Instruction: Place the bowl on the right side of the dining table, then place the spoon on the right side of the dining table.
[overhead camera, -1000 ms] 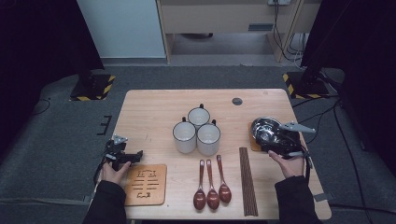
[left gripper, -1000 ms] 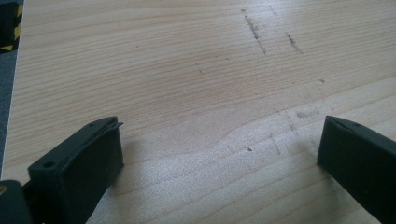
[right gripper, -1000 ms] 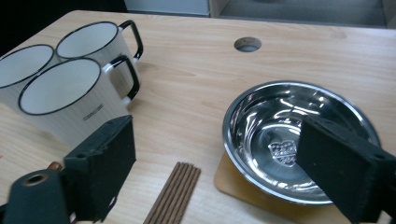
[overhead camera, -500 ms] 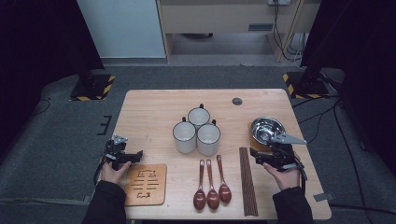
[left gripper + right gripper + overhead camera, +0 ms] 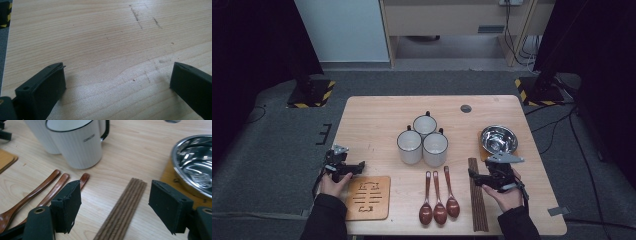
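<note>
We are bringing the right hand-held gripper (image 5: 115,207) over the chopsticks (image 5: 122,210), lower centre of frame, jaws closing, not yet touching them. Left hand-held gripper (image 5: 117,82) is sitting open on the surface (image 5: 100,37). Risk: bundle scattering, or clipping the bowl (image 5: 197,162).

A pale wooden bench (image 5: 377,112) stands on grey carpet (image 5: 277,160); behind it are a white panel (image 5: 344,30), a beige cabinet (image 5: 442,17) and dark surroundings.
</note>
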Demonstrator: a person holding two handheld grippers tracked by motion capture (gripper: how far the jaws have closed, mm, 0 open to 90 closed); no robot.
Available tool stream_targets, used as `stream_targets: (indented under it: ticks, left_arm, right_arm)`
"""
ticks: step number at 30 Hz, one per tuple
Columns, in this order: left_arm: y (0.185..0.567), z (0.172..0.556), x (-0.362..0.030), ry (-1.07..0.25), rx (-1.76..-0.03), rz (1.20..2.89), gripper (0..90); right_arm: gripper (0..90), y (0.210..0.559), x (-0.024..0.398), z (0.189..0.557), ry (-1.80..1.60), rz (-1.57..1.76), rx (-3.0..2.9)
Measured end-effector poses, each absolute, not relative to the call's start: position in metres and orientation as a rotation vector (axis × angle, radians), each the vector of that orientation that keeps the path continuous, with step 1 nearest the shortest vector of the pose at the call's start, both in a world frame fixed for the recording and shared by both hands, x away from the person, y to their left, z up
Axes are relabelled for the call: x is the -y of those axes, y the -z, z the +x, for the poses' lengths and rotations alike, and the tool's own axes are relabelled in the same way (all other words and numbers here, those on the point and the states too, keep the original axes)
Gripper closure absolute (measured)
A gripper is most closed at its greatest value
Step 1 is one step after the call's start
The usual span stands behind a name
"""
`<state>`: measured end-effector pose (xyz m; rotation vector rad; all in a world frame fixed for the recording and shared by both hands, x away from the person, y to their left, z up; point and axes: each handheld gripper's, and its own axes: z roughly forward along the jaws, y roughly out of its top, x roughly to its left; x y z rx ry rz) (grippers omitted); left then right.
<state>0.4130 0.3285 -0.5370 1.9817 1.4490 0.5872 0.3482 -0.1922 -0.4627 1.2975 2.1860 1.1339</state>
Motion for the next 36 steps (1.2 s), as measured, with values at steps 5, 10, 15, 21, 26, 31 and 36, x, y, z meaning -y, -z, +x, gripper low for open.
stream_targets:
  ticks: [5, 10, 15, 21, 26, 31, 36]
  left_arm:
    - [0.537, 0.413, -0.329, -0.588, -1.449, 1.982, 0.0]
    - [0.537, 0.413, -0.329, -0.587, -1.449, 1.982, 0.0]
    - [0.537, 0.413, -0.328, -0.587, -1.449, 1.982, 0.0]
    - [0.537, 0.413, -0.328, -0.588, -1.449, 1.982, 0.0]
    - [0.537, 0.413, -0.328, -0.587, -1.449, 1.982, 0.0]
    - [0.537, 0.413, -0.328, -0.588, -1.449, 1.982, 0.0]
    - [0.537, 0.413, -0.328, -0.587, -1.449, 1.982, 0.0]
  right_arm:
    - [25.8, 0.47, 0.182, 0.347, -1.113, 1.277, -2.225]
    - [26.8, 0.474, 0.171, 0.345, -1.112, 1.258, -2.255]
    - [28.7, 0.477, 0.158, 0.342, -1.107, 1.232, -2.293]
    - [30.0, 0.484, 0.145, 0.341, -1.081, 1.223, -2.345]
    - [31.9, 0.492, 0.131, 0.339, -1.029, 1.202, -2.401]
    - [33.3, 0.498, 0.122, 0.338, -0.978, 1.203, -2.436]
    - [36.5, 0.502, 0.117, 0.339, -0.934, 1.208, -2.449]
